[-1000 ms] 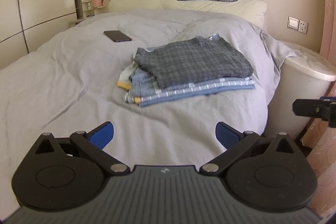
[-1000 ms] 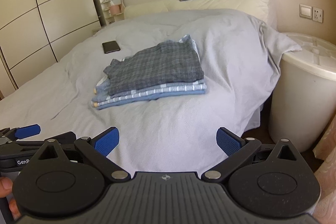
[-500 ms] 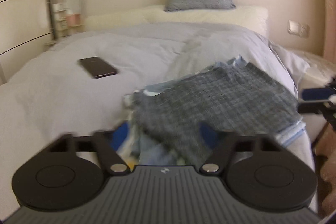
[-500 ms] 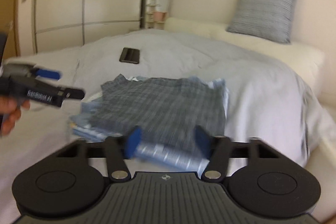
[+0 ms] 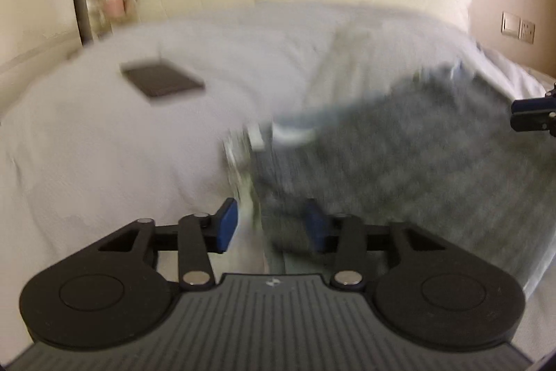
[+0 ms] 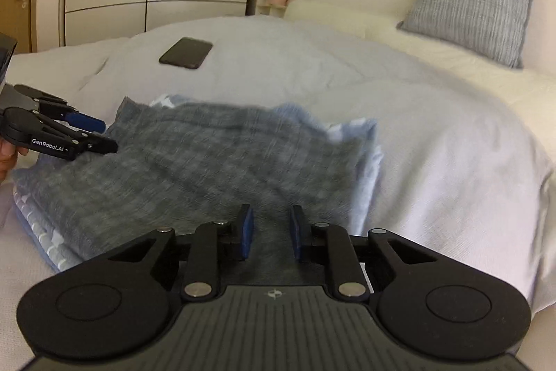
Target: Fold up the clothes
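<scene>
Your left gripper [image 5: 271, 228] and right gripper [image 6: 269, 232] are both closing around the grey checked garment's [image 6: 194, 162] near edge atop the bed's [image 6: 434, 134] folded pile, pads not yet pressing.

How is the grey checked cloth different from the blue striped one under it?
The grey checked cloth lies on top and is dark; the blue striped cloth lies beneath, is pale, and shows only at the edges. Both are folded on the bed.

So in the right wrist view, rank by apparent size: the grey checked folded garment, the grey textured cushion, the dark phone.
1. Grey checked folded garment, though it lies nearest the camera.
2. Grey textured cushion, farthest away.
3. Dark phone.
</scene>
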Demonstrator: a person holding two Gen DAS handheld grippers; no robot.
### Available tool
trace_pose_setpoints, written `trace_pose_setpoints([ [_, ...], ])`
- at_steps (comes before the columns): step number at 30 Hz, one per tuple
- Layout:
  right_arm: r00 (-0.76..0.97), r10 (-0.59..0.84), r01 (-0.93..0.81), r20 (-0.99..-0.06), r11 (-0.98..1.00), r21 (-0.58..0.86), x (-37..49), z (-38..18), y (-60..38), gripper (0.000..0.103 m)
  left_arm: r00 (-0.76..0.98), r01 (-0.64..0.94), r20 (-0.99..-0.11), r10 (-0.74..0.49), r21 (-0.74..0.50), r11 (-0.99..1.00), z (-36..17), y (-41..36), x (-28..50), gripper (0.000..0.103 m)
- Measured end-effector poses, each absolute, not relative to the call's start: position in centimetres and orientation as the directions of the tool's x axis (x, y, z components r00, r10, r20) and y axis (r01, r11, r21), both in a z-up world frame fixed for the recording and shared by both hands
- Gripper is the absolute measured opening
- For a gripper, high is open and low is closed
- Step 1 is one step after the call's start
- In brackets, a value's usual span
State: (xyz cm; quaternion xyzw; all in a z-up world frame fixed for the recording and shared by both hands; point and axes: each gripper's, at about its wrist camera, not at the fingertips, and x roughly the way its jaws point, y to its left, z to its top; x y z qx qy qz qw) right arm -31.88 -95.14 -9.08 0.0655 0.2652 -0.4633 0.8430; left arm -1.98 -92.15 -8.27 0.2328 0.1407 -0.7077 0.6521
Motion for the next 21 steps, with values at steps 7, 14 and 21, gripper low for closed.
trace_pose_setpoints([
  [7,0.493,-0.737,0.770,-0.461,0.617,-0.162,-30.0,-6.9,-96.5,0.020,-0.196,0.953,-0.529,-0.825,0.097,-0.288,-7.1,-95.6,-6.6,0.035],
  [14,0.526,-0.639,0.706,-0.561,0.696,-0.131,-26.0,-8.5,-101.7,0.014,-0.257,0.955,-0.564,-0.785,-0.023,-0.296,-9.7,-99.0,-4.8,0.055],
  [21,0.455,-0.706,0.833,-0.542,0.553,-0.022,-31.1,-9.1,-104.7,0.000,-0.243,0.968,-0.560,-0.792,-0.089,-0.234,-9.5,-98.4,-2.2,0.051],
])
